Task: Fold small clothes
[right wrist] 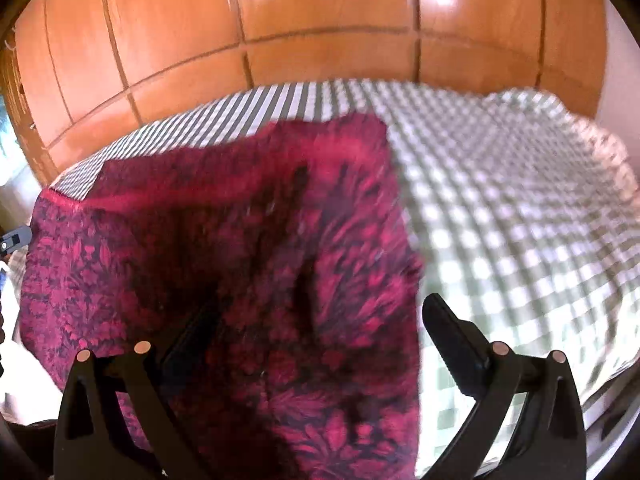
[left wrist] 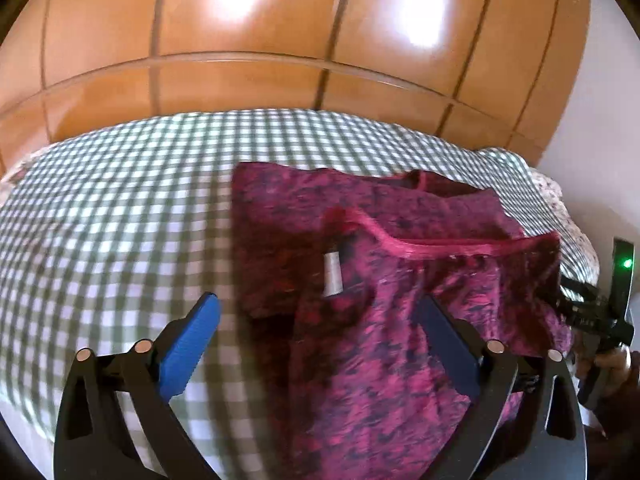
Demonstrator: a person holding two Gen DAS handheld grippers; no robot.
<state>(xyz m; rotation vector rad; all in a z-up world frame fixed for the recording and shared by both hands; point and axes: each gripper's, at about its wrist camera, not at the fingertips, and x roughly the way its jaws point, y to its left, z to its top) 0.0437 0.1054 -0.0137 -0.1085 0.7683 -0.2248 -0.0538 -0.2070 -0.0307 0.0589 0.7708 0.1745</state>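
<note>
A magenta and dark patterned garment (left wrist: 380, 340) lies rumpled on a bed with a green-and-white checked sheet (left wrist: 100, 200). A pink hem (left wrist: 420, 246) and a small white label (left wrist: 333, 276) show on it. My left gripper (left wrist: 318, 300) is open wide with blue pads (left wrist: 188, 348); the cloth lies between the fingers and over the right one, and no pad presses on it. In the right wrist view the garment (right wrist: 240, 280) fills the left half. My right gripper (right wrist: 320, 302) also stands wide open, its left finger sunk in the cloth and its right finger beside the garment's edge.
A glossy wooden wardrobe (left wrist: 240, 40) rises behind the bed. The checked sheet (right wrist: 520, 160) is rumpled toward the right. The right gripper's body with a green light (left wrist: 624, 264) and a hand (left wrist: 612, 364) sit at the left view's right edge.
</note>
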